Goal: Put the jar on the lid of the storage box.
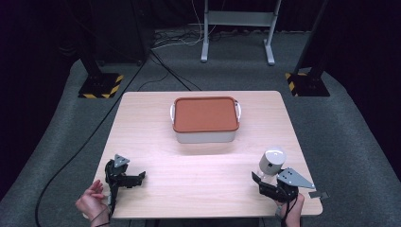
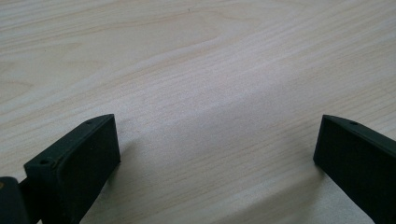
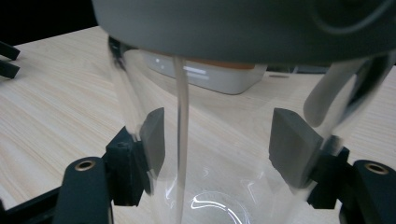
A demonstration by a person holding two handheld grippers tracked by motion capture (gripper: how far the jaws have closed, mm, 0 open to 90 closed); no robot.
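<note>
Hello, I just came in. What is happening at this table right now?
A person works at a wooden table with a tool in each hand. The right tool is shut on a clear bottle with a grey lid and a straw inside, near the front right corner. The left tool is open over bare wood at the front left and holds nothing. A white box with an orange lid sits closed farther back at the middle.

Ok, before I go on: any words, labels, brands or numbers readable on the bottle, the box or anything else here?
No readable text in any view.
Clear bottle with grey lid, held in the right tool: no label seen.
Lidded box: plain orange lid, white body.
Yellow-black hazard stripes on the stand bases: pattern only, no words.
</note>
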